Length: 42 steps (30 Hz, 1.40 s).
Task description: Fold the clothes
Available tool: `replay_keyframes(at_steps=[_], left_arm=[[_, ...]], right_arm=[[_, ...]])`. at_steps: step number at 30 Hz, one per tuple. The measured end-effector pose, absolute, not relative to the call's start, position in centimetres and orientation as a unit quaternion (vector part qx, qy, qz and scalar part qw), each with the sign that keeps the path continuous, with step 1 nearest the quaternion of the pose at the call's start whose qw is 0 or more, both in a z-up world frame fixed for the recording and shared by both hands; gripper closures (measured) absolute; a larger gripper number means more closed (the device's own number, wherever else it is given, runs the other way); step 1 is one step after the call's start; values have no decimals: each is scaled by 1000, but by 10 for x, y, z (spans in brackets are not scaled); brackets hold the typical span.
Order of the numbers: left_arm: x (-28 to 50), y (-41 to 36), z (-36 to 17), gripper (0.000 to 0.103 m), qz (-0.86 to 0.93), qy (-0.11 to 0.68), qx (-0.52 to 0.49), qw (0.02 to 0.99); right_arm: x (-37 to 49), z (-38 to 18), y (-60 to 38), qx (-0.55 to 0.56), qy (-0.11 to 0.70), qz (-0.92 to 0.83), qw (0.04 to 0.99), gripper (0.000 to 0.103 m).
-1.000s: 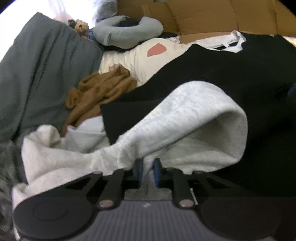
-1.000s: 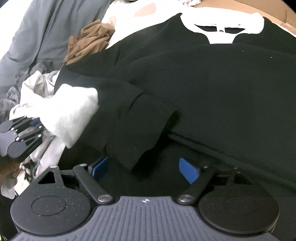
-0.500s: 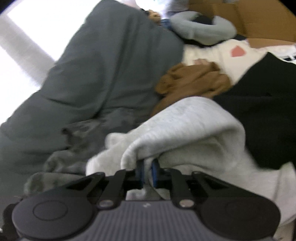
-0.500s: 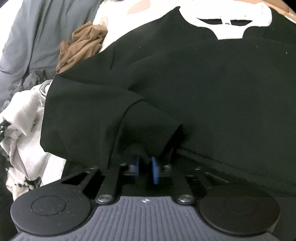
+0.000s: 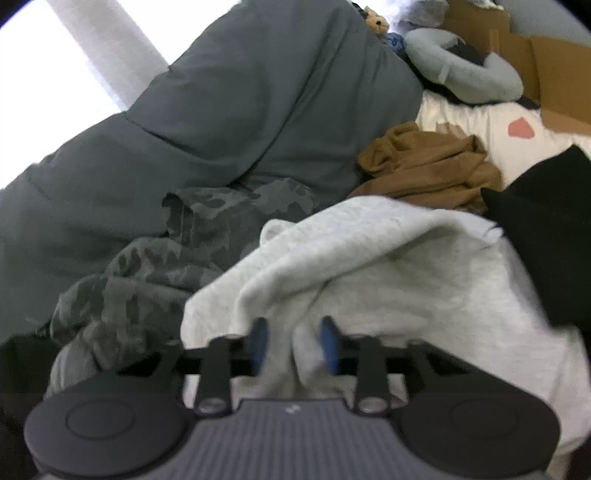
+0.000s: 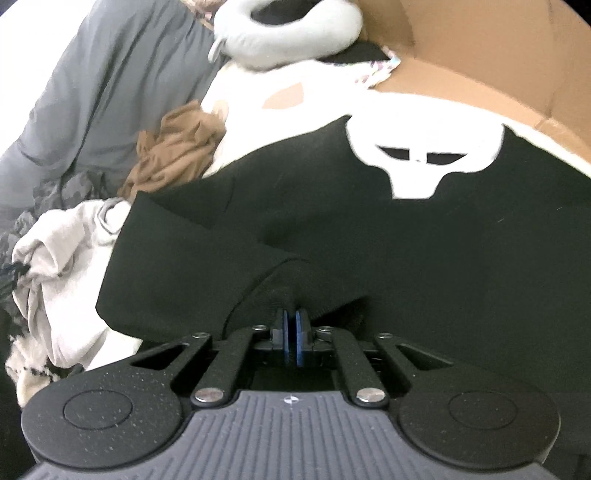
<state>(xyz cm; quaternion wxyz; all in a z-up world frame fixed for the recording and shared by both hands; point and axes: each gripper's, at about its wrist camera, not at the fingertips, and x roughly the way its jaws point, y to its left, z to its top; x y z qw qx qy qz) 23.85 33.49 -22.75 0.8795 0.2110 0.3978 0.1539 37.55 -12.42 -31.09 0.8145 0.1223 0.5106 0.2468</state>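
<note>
A black shirt (image 6: 424, 258) with a white collar lies spread flat across the right wrist view. My right gripper (image 6: 291, 325) is shut on the cuff of its sleeve (image 6: 280, 284), which is lifted and folded inward. A light grey sweatshirt (image 5: 388, 266) lies heaped in the left wrist view, beside the shirt's black edge (image 5: 546, 221). My left gripper (image 5: 293, 341) has its jaws opening, blue pads apart; a fold of the grey fabric still sits between them, no longer pinched.
A dark grey duvet (image 5: 240, 110) rises at the left. A camouflage garment (image 5: 166, 258) and a brown garment (image 5: 424, 166) lie crumpled near it. A grey neck pillow (image 6: 295, 26) and cardboard (image 6: 480, 55) stand at the back. The white sheet (image 5: 509, 122) shows behind.
My left gripper carried the grey sweatshirt leftward off the black shirt, then its jaws parted. My right gripper closed on the black sleeve cuff and lifted it.
</note>
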Motion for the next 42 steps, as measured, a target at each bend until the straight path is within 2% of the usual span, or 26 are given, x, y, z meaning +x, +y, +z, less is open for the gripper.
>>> replay_keyframes(at_steps=[1, 4, 8, 10, 15, 22, 32, 36, 42], left_arm=[[232, 332, -224, 47, 153, 398, 206, 881], [211, 319, -216, 40, 159, 398, 198, 882], [183, 303, -206, 39, 167, 397, 168, 887], [171, 299, -200, 36, 169, 393, 146, 892], [167, 278, -191, 34, 156, 388, 96, 903], [203, 217, -207, 32, 84, 381, 73, 918], [277, 138, -260, 30, -30, 391, 39, 919], [305, 119, -282, 30, -56, 400, 48, 913], [347, 104, -318, 29, -76, 425, 78, 899]], right_arm=[[375, -307, -129, 123, 507, 244, 817, 101], [375, -296, -141, 122, 495, 238, 827, 101], [373, -287, -155, 118, 487, 226, 836, 101], [372, -285, -162, 118, 487, 220, 837, 101], [365, -278, -187, 144, 479, 209, 840, 101], [362, -251, -225, 156, 439, 195, 863, 101], [372, -223, -274, 157, 391, 165, 892, 101], [367, -234, -288, 153, 402, 157, 889, 101], [353, -285, -305, 150, 456, 140, 866, 101]])
